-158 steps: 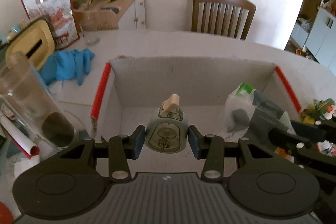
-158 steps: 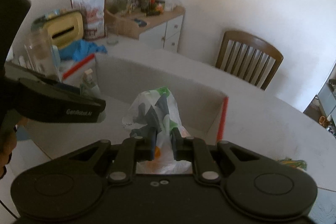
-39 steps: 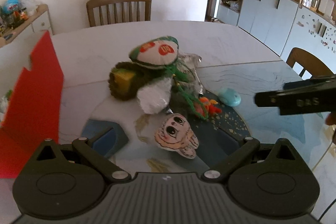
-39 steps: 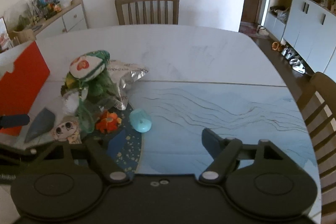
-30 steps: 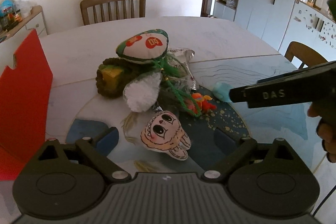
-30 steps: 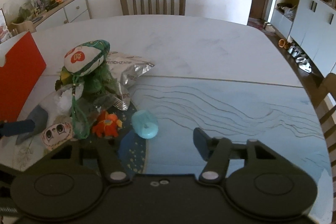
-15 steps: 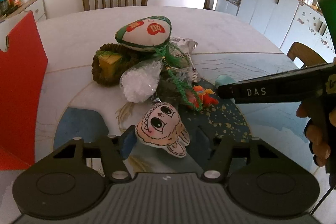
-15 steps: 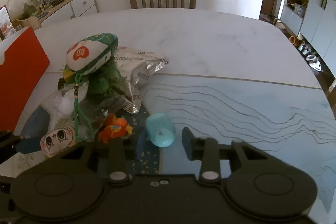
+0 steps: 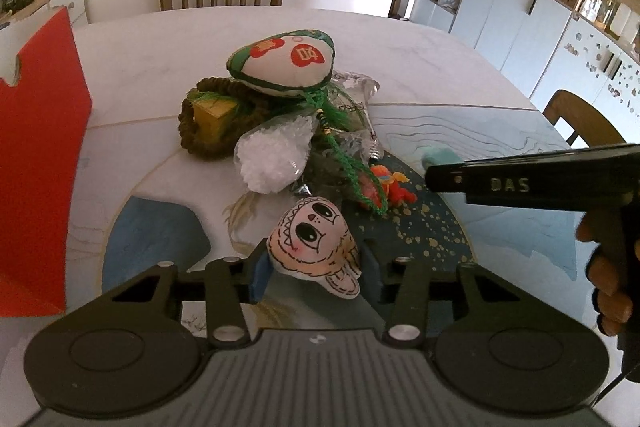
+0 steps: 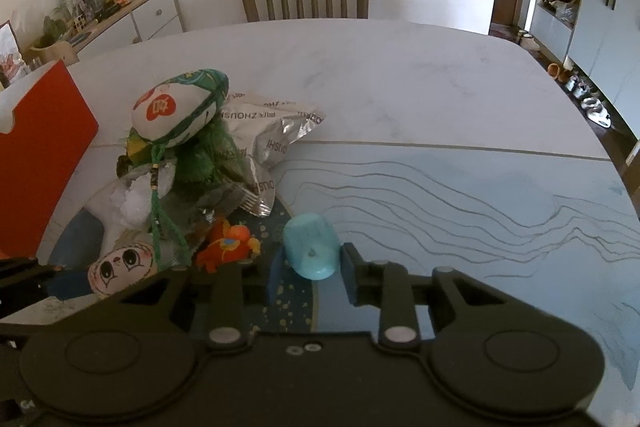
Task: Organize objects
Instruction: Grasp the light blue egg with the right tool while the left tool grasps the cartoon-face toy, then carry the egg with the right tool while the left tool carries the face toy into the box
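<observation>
We are closing both tools at once on two small things from the heap on the table (image 10: pixel 440 87). The left gripper (image 9: pixel 312 273), spread wide a second ago, has just been drawing its jaws in around the cartoon-face charm (image 9: pixel 314 239), which is now lying between the pads; the left pad looks to be touching its edge, though a thin gap seems to remain on the right. The right gripper (image 10: pixel 306 277) has likewise just been narrowing around the light blue cap (image 10: pixel 310 251), lying on its side on the dark part of the table, and its pads are now sitting against the cap's flanks, pinching it as far as we can tell. The rest of the pile, the green-and-white pouch (image 9: pixel 282 63), the foil packet (image 10: pixel 272 131) and the orange toy (image 10: pixel 228 243), is untouched. We judge both picks nearly secured, so carrying them over to the red-sided box (image 9: pixel 36 163) on the left comes next.
</observation>
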Demonstrator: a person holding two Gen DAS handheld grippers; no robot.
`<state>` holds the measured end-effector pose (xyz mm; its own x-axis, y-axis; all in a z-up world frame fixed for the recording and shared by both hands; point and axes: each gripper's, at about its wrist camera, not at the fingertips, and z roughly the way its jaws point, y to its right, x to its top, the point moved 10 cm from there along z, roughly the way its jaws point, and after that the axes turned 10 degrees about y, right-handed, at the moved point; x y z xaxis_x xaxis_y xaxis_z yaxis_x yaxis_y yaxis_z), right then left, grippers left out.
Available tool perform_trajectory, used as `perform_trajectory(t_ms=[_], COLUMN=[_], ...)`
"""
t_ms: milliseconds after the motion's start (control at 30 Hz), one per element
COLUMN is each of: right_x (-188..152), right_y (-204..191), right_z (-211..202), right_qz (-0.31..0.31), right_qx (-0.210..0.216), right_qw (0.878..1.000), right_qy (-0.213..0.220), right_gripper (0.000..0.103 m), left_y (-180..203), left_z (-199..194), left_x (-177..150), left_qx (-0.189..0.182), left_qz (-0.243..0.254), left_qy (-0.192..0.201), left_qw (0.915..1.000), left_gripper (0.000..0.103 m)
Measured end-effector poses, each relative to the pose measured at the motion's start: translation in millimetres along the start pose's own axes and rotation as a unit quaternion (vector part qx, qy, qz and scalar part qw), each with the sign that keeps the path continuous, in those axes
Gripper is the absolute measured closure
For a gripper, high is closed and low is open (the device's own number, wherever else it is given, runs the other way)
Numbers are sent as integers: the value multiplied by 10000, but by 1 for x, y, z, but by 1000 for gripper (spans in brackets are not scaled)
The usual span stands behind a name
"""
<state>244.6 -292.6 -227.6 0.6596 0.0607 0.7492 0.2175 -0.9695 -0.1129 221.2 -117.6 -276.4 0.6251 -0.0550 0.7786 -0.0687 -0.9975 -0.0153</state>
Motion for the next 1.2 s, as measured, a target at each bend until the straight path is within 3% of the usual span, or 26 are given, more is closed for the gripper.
perform_trajectory(t_ms=[700,933,1200], right_x=[24,42,67], right_y=[-48,-81,-146], right_z=[-89,-108,-119], right_qz=[56,12,-317], right_qx=[280,393,731], right_qw=[9989,9976,9933], right_qy=[384,576,838], right_gripper=[74,74,74], left_y=[-29,-62,-119], left_z=[-80,-114,-145], left_x=[42,58,67], left_qx=[-107,-129,62], left_qz=[-445,-578,-629], left_qy=[267,385,495], left_qw=[9986,9975,9968], left_gripper=[57,57,57])
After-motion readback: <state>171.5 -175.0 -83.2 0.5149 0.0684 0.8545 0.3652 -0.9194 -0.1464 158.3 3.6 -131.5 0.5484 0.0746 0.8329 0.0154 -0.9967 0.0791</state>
